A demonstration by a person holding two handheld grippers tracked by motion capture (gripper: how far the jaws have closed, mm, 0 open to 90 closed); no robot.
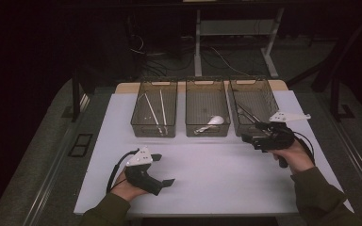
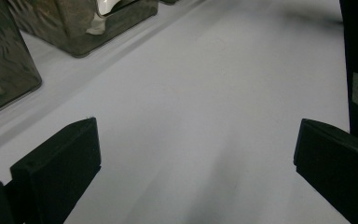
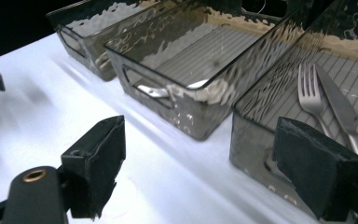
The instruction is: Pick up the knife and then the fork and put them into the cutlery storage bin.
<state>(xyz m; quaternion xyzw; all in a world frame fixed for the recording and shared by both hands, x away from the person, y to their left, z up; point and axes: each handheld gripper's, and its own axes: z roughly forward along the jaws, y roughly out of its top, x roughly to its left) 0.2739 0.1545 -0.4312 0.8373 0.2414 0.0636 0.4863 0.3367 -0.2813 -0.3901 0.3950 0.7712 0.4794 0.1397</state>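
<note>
Right gripper (image 1: 256, 132): at 3 o'clock on the white table (image 1: 217, 169), jaws spread wide, holding nothing, by the near end of the right bin (image 1: 255, 109). In that bin lie a fork (image 3: 310, 93) and knife (image 3: 340, 109) (handles cut off behind one jaw).

Left gripper (image 1: 162, 169): at 7 o'clock, jaws wide apart, empty.

Middle bin (image 1: 207, 110): a white spoon (image 1: 213, 122), blurred.

Left bin (image 1: 154, 110): thin sticks (image 1: 156, 112), hard to identify.

— What carries everything?
— A table (image 1: 207, 188) with a white top.
— What stands directly on it?
— Three smoky clear bins in a row toward twelve o'clock: the left bin (image 1: 154, 127) at eleven, the middle bin (image 1: 207, 129) at twelve, the right bin (image 1: 243, 127) at one.
</note>
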